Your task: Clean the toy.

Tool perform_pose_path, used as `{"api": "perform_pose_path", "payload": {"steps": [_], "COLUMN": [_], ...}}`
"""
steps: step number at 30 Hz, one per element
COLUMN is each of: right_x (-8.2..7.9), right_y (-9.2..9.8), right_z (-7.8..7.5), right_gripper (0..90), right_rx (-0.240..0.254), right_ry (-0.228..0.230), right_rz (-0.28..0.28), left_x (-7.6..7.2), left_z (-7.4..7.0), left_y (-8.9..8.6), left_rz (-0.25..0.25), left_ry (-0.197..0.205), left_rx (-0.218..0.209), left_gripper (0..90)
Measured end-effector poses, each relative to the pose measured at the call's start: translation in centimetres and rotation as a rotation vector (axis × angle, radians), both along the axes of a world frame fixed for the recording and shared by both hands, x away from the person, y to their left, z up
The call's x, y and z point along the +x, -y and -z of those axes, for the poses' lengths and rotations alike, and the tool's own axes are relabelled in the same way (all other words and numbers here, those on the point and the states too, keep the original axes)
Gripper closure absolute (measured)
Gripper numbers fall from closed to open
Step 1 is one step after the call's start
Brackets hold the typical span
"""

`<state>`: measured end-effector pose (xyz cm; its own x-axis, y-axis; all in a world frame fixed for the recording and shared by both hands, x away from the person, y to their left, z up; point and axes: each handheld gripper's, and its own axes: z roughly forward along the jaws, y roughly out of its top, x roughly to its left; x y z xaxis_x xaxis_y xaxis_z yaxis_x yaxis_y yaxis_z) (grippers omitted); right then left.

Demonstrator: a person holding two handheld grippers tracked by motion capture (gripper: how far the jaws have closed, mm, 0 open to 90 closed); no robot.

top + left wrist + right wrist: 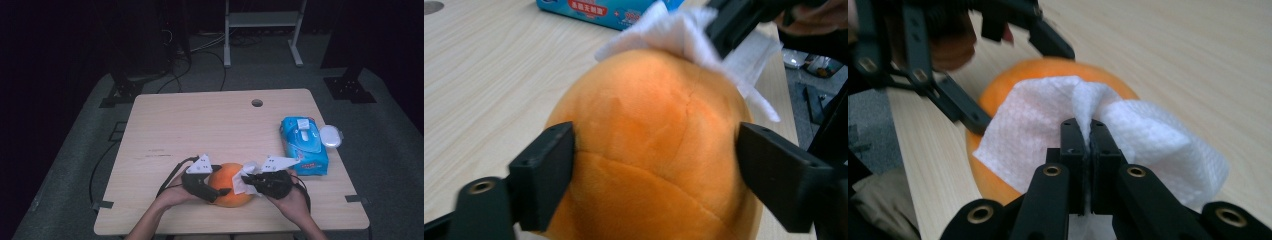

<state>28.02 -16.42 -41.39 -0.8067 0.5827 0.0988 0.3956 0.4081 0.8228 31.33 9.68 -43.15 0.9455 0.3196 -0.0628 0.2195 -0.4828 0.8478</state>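
An orange plush fruit [231, 196] [649, 150] [998, 95] rests on the wooden table [200, 125] near its front edge. My left gripper [220, 192] [656, 150] has a jaw on each side of it, and both pads touch its skin. A white wipe [241, 181] [674, 30] [1033, 130] lies draped over the fruit's top on the right side. My right gripper [251, 180] [1089, 130] is shut on a bunched fold of that wipe and holds it against the fruit.
A blue pack of wipes [304, 147] [604, 10] lies to the right of the fruit, with a white oval lid [330, 136] beside it at the table's right edge. A cable hole [257, 103] sits near the far edge.
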Motion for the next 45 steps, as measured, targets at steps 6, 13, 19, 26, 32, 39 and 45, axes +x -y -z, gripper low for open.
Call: {"api": "perform_pose_path", "payload": {"steps": [6, 13, 19, 26, 32, 39, 45], "right_x": [0.1, -0.9, -0.1, -0.6, -0.6, -0.2, -0.7], "right_y": [0.8, -0.6, 0.2, 0.7, -0.2, 1.0, 0.8], "right_z": [0.0, -1.7, -0.2, -1.0, -0.7, -0.6, -1.3], "right_gripper": [86.6, 86.5, 86.5, 86.5, 86.2, 86.0, 85.9], "right_rx": [-0.009, -0.011, -0.027, -0.011, -0.047, -0.090, -0.048], "right_ry": [-0.016, 0.051, -0.002, 0.038, 0.016, 0.006, 0.035], "right_rz": [0.026, -0.009, 0.002, 0.036, -0.027, -0.039, -0.022], "left_x": [0.2, -0.4, 0.4, -0.5, -0.7, -0.2, -1.0], "left_z": [0.3, -0.1, -0.3, -0.6, -1.0, 0.0, -0.5], "left_y": [-0.1, 0.7, -0.1, 0.6, 0.7, 0.6, 1.3], "left_rz": [-0.012, 0.008, -0.017, 0.010, 0.040, 0.046, 0.055], "left_ry": [-0.023, 0.011, -0.022, 0.002, 0.020, -0.017, 0.001], "left_rx": [0.013, 0.024, -0.004, 0.030, 0.026, -0.007, 0.047], "left_gripper": [18.9, 18.6, 10.4, 24.1, 17.1, 16.7, 24.5]}}
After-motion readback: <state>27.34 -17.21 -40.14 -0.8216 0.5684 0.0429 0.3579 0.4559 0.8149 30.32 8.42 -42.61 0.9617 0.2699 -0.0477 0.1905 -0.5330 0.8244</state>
